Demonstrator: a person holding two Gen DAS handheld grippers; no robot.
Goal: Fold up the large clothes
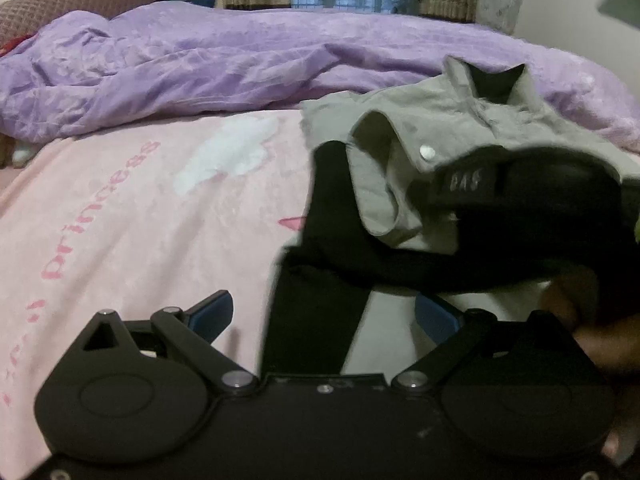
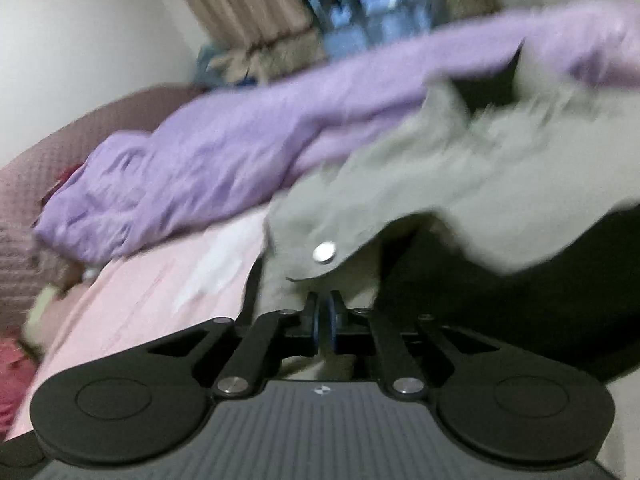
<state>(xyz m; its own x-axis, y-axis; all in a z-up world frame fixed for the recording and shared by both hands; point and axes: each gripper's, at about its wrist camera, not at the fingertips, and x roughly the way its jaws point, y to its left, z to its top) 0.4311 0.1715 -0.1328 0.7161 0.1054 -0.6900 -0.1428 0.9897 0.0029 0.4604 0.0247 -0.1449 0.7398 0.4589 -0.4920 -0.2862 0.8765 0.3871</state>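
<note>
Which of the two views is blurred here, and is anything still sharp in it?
Right wrist view: heavy motion smear across the grey jacket, purple duvet and window, though the right gripper itself stays crisp. Left wrist view: bedding mostly sharp; only the dark gripper body crossing at right is smeared; fisheye bends both.

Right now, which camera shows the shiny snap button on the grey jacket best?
The left wrist view: the snap button is sharp on the grey jacket. The right wrist view shows it closer, but blurred.
</note>
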